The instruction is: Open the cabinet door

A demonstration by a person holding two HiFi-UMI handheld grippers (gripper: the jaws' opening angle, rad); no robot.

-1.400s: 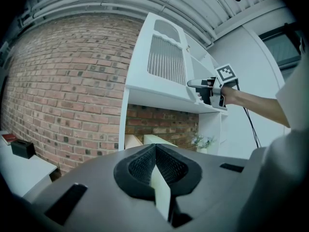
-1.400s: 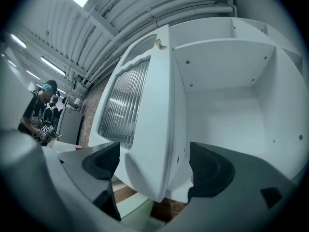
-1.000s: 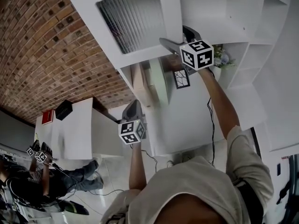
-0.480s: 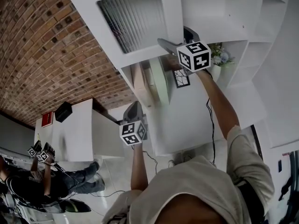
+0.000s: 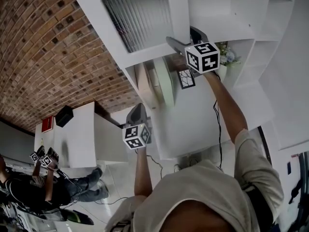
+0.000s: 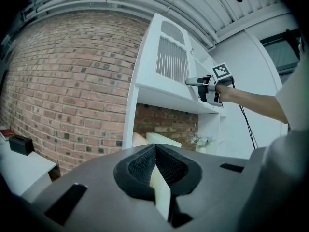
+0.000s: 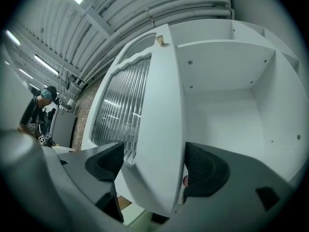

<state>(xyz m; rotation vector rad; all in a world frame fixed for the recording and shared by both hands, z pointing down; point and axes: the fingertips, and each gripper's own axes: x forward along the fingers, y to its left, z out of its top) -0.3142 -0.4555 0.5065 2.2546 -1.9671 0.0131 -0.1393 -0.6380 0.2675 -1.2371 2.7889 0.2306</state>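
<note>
Filling the head view from 9 to 11 o'clock is a brick wall (image 5: pixel 48 47), while the white cabinet (image 5: pixel 231 13) takes 12 to 3 o'clock. Its door (image 5: pixel 140 18), with a ribbed pane, stands swung out from the bare compartment at 12 o'clock. The right gripper (image 5: pixel 179 36) straddles the door's free edge at 1 o'clock. Its jaws are spread wide and have just been closing, one pad at the inner face and the other just off the pane side. The left gripper (image 5: pixel 137 114) hangs toward 7 o'clock, well apart from the door, jaws pressed together on nothing.
</note>
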